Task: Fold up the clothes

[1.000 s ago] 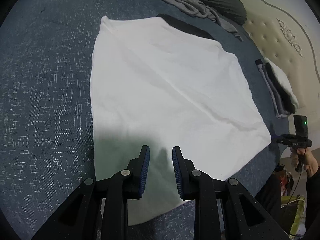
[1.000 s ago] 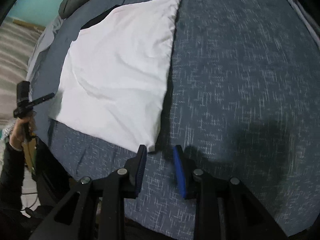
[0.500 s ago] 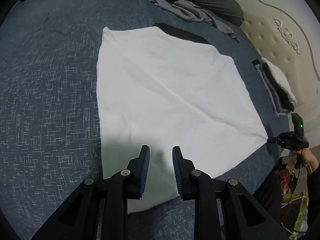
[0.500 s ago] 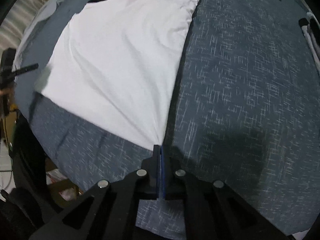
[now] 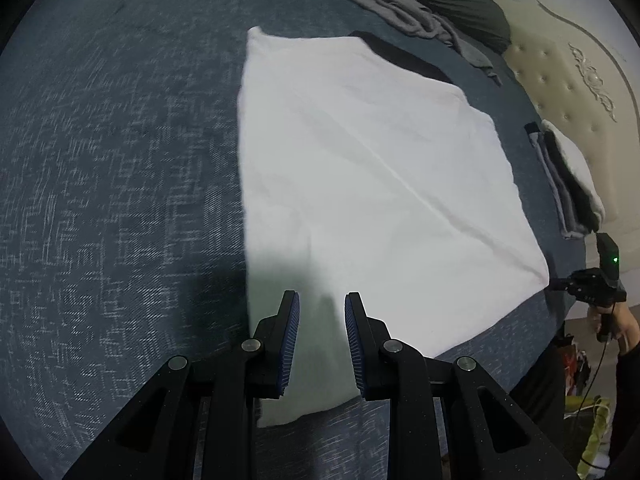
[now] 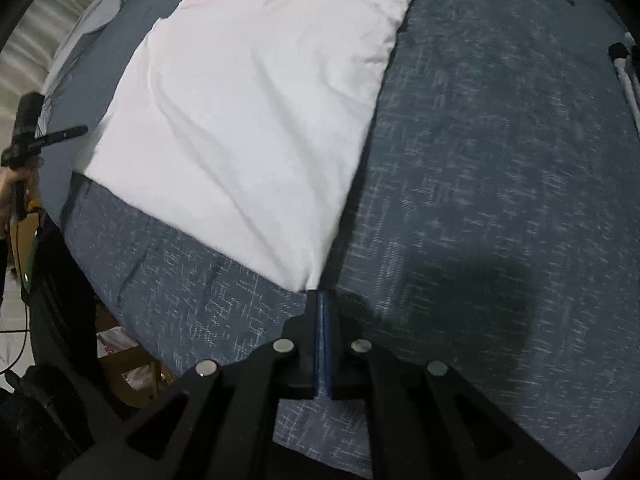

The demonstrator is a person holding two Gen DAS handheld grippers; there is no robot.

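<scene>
The left gripper (image 5: 322, 300) points steeply down, its two blue-padded fingers (image 5: 290, 340) parted by a narrow gap with nothing pinched between them. The right gripper (image 6: 322, 295) also points steeply down, and its fingers are pressed flat together on the corner of the white cloth (image 6: 256, 120). In the left wrist view, a bare hand (image 5: 618, 326) grips the right gripper's handle from below, with a dark sleeve (image 5: 628, 400) beneath it.
</scene>
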